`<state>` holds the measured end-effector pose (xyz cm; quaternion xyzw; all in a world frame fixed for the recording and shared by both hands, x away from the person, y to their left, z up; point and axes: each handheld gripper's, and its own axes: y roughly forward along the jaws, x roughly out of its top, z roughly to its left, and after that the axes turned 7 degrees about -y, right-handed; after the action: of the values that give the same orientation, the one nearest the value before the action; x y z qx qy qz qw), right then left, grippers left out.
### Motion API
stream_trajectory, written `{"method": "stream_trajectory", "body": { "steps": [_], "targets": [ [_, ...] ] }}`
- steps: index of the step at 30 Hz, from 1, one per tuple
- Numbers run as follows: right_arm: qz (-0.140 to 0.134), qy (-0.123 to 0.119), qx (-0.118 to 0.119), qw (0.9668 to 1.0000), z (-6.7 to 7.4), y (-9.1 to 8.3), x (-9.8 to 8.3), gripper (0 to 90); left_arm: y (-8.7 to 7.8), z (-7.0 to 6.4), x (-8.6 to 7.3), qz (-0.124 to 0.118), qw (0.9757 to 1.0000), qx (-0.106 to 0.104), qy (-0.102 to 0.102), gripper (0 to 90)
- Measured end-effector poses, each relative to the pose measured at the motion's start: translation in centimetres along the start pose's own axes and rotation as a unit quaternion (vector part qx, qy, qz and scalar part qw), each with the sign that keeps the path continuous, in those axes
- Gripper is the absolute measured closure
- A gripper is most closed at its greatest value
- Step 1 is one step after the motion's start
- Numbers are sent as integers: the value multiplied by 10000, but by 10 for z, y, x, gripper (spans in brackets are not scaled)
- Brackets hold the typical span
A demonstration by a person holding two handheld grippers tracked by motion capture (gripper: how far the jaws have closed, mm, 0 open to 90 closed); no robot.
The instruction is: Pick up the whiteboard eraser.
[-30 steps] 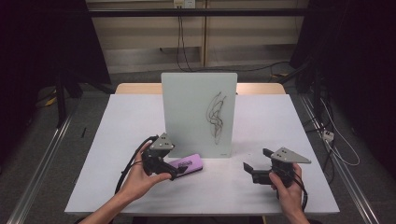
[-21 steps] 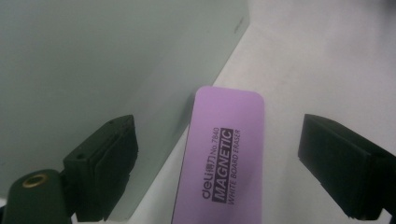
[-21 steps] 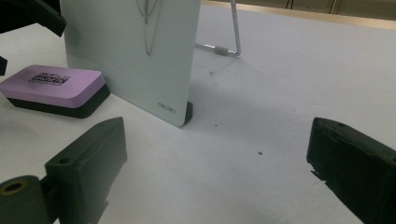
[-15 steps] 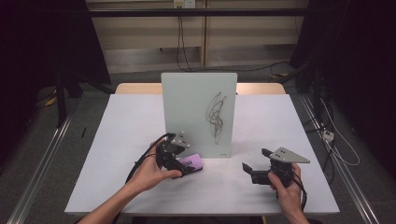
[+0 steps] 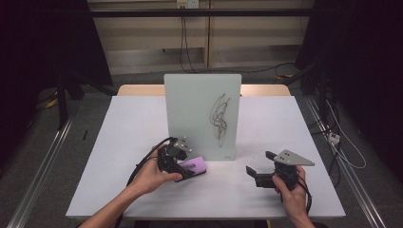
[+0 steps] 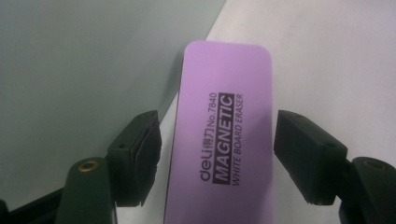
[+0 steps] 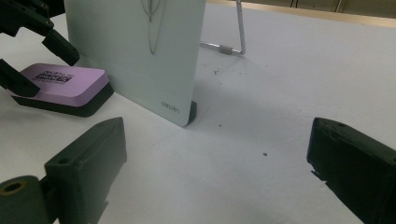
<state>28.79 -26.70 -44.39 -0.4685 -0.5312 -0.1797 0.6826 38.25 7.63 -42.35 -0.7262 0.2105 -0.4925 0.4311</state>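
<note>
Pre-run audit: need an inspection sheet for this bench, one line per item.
Surface: white table, a few dark specks near the board.
Job's things: purple eraser flat at the foot of the upright whiteboard, which bears a black scribble.
Clutter: nothing seen.
Grippers: left tool has just been closing, eraser between the pads with slim gaps either side; right tool open, empty, apart.
Cables: one trails from the left tool; more on the floor at right.
Surroundings: dark curtains, floor rails.
</note>
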Motion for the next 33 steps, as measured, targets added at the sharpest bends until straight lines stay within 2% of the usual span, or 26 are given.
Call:
{"method": "stream_trajectory", "body": {
  "steps": [3, 5, 7, 10, 12, 13, 15, 20, 24, 26, 28, 29, 32, 33],
  "targets": [
    [9, -6, 9, 10000, 0, 1, 0, 46, 2, -2, 0, 63, 10000, 1, 19, 345],
    [8, -13, 11, 10000, 1, 0, 0, 46, 2, -3, 0, 103, 9999, 90, 77, 354],
    [7, -15, 8, 10000, 1, 0, 0, 45, 5, -3, 1, 114, 9999, 37, 67, 355],
    [21, 0, 0, 10000, 0, 0, -1, 45, 6, -5, 1, 221, 9995, 79, 190, 388],
    [34, 19, 11, 10000, 0, 0, -1, 45, 5, -4, 2, 221, 9995, 71, 214, 398],
    [23, 1, 3, 10000, 0, 1, -1, 45, 6, -5, 1, 128, 9998, 75, 156, 398],
    [28, -5, 6, 10000, 1, 1, 0, 45, 6, -4, 1, 205, 9995, 81, 240, 398],
    [32, -3, 0, 10000, 1, 1, 0, 45, 7, -5, 1, 205, 9994, 139, 258, 401],
    [30, -2, -1, 10000, 1, 1, 0, 45, 6, -5, 1, 219, 9994, 98, 255, 406],
    [22, 15, -1, 10000, 1, 1, 0, 45, 4, -5, 1, 115, 9998, 66, 176, 408],
    [27, 28, -10, 10000, 0, 1, 0, 45, 0, -5, 1, 47, 9997, 35, 248, 409],
    [39, 41, -20, 10000, 0, 2, 0, 45, -1, -5, 1, -53, 9999, 1, 157, 409],
    [32, 65, -27, 10000, 0, 3, 1, 45, -7, -4, -1, -183, 9997, 2, 164, 409],
    [43, 70, -31, 10000, -1, 3, 1, 45, -10, -4, -1, -336, 9993, -34, 137, 409]
  ]
}}
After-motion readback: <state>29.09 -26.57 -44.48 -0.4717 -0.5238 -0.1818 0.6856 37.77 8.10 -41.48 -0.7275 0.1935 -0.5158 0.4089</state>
